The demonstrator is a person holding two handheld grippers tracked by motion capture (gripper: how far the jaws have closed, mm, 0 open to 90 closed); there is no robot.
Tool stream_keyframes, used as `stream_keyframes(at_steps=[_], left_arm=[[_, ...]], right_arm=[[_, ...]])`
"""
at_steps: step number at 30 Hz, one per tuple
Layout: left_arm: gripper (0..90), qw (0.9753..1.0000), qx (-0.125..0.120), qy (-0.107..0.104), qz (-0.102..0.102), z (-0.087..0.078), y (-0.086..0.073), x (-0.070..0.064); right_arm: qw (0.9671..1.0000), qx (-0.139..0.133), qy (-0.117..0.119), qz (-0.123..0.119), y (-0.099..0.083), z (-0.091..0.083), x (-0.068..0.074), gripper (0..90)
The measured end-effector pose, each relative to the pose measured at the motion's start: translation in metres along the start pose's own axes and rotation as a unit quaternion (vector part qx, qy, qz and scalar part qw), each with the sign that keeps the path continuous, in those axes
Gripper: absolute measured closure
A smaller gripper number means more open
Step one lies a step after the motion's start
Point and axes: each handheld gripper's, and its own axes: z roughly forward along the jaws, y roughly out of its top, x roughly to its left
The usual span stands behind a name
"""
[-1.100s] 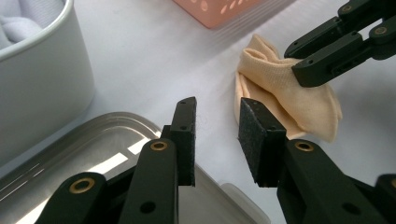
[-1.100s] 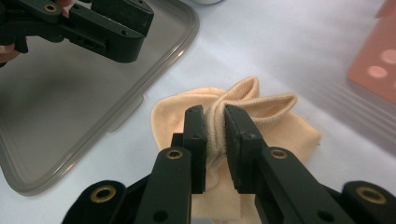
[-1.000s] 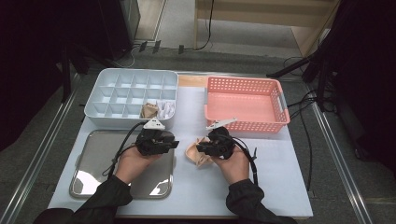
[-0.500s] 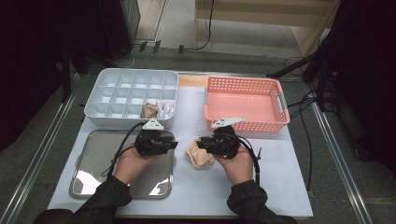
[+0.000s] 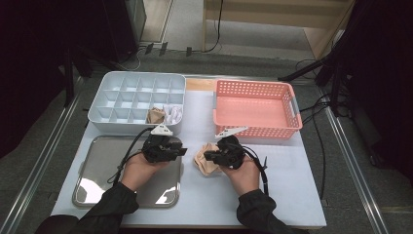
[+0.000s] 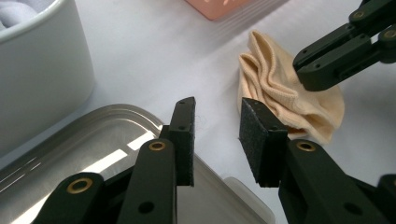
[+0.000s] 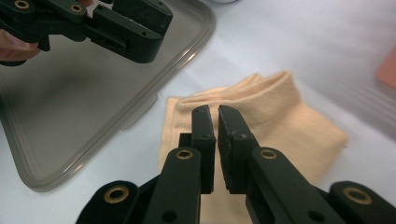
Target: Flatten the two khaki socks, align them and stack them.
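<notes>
A beige sock (image 5: 204, 166) lies crumpled on the white table just right of the metal tray (image 5: 104, 170). My right gripper (image 5: 208, 156) points left with its tips down on the sock (image 7: 289, 135). Its jaws (image 7: 215, 114) are shut to a thin slit, and I cannot make out fabric pinched between them. My left gripper (image 5: 181, 151) hovers over the tray's right edge, pointing right at the sock (image 6: 275, 88). It stands open (image 6: 215, 126) with nothing between its pads, a short way from the sock. The right gripper (image 6: 322, 70) shows beyond it.
A white compartment box (image 5: 122, 95) stands behind the tray, with a brown sock (image 5: 156, 115) and a white one (image 5: 174, 114) in its front right cells. A pink basket (image 5: 255, 109) sits at the back right. The tray's corner (image 7: 140, 112) lies close to the sock.
My right gripper has moved slightly left and toward me over the sock, which has shifted a little with it. The left gripper has hardly moved.
</notes>
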Motion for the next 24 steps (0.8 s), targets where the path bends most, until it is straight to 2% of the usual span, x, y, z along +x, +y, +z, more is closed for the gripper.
stream_keyframes(at_steps=[7, 13, 17, 22, 24], left_arm=[[67.7, 1.0, -0.001, 0.0, -0.001, 0.0, 0.0, 0.001], [67.4, 1.0, 0.002, 0.0, 0.0, 0.0, -0.001, 0.0], [67.3, 1.0, 0.004, -0.003, 0.001, 0.001, -0.001, -0.002], [67.2, 0.9999, 0.007, -0.009, 0.008, 0.004, -0.001, -0.008], [67.2, 0.9999, 0.007, -0.011, 0.011, 0.005, 0.0, -0.01]], right_arm=[[0.9997, 0.017, 0.005, -0.018, 0.001, 0.02, 0.01, 86.3], [0.9996, 0.023, 0.001, -0.018, 0.0, 0.03, 0.008, 86.3], [0.999, 0.028, -0.008, -0.033, -0.002, 0.036, 0.008, 90.0], [0.9993, 0.025, -0.001, -0.027, -0.003, 0.037, 0.006, 90.0], [0.9992, 0.029, 0.001, -0.027, -0.001, 0.034, 0.007, 86.9]])
